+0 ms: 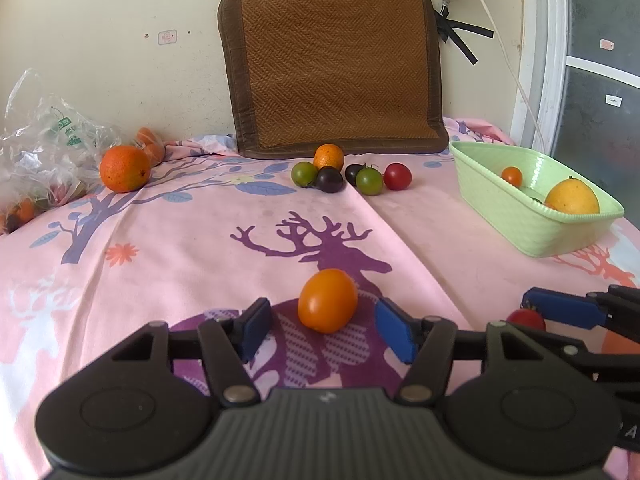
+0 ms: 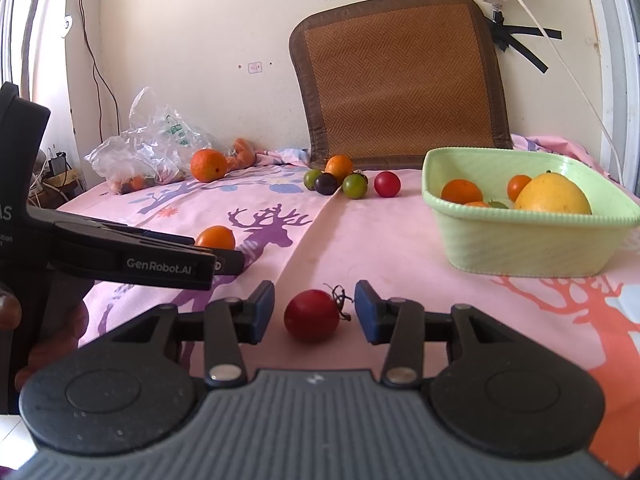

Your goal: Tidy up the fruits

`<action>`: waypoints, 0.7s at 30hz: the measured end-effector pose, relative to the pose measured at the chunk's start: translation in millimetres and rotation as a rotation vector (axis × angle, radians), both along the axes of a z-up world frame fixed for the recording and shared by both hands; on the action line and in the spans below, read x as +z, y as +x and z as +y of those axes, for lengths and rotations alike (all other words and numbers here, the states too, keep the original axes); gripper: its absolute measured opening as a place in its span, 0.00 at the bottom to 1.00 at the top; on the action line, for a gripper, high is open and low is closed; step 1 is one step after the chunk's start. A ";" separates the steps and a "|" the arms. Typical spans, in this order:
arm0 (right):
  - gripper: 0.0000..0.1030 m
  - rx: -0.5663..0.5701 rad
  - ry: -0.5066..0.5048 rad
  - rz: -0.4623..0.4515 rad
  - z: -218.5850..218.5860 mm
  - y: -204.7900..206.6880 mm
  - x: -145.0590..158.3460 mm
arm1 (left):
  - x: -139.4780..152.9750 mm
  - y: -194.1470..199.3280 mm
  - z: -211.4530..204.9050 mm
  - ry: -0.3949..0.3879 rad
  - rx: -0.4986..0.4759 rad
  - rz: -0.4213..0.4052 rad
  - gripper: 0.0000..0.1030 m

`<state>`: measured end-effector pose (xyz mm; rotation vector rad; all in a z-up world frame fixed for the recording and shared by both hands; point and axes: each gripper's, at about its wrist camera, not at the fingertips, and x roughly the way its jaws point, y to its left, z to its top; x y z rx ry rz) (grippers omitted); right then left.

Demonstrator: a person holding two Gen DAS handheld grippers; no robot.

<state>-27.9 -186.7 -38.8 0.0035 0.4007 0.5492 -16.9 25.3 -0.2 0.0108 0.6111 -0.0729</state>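
My left gripper (image 1: pixel 322 326) is open, its blue pads on either side of an orange tomato (image 1: pixel 327 300) lying on the pink cloth, not touching it. My right gripper (image 2: pixel 314 312) is open around a red tomato (image 2: pixel 311 315) with a dry stem, with gaps on both sides. A green basket (image 2: pixel 520 240) at the right holds a yellow fruit (image 2: pixel 552 194) and small orange fruits. A cluster of small fruits (image 1: pixel 340 172) lies in front of the brown mat: orange, green, dark purple, red. A large orange (image 1: pixel 125 168) sits at the back left.
A brown woven mat (image 1: pixel 336 68) leans on the wall at the back. A clear plastic bag (image 1: pixel 44 144) with more fruit lies at the far left. The left gripper's body (image 2: pixel 120 252) crosses the left of the right wrist view. A white cable (image 1: pixel 508 52) hangs by the window frame.
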 end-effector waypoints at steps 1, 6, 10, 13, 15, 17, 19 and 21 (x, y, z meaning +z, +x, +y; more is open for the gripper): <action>0.46 0.000 0.000 0.000 0.0 0.0 -0.1 | 0.0 -0.1 -0.8 0.000 0.000 0.000 0.58; 0.47 0.000 0.002 0.000 0.2 -0.1 0.1 | 0.0 0.0 0.2 -0.001 0.000 0.000 0.58; 0.47 -0.001 0.002 0.000 0.3 -0.2 -0.3 | 0.0 -0.1 -0.6 -0.001 0.000 0.000 0.58; 0.47 -0.003 0.002 -0.001 1.3 -0.6 -0.3 | 0.0 0.0 0.0 -0.001 0.001 0.000 0.58; 0.47 -0.001 0.003 -0.002 1.2 -0.8 0.1 | 0.0 0.0 0.1 -0.002 0.001 0.000 0.59; 0.48 0.000 -0.001 -0.004 1.4 -1.2 1.2 | 0.1 0.0 -0.1 -0.005 0.000 -0.001 0.59; 0.48 0.007 -0.016 -0.014 1.4 -3.2 1.8 | 1.2 -1.2 1.2 -0.024 -0.009 -0.007 0.59; 0.49 0.022 -0.039 -0.019 3.0 -6.3 1.9 | 2.3 -2.0 3.1 -0.051 -0.027 -0.015 0.59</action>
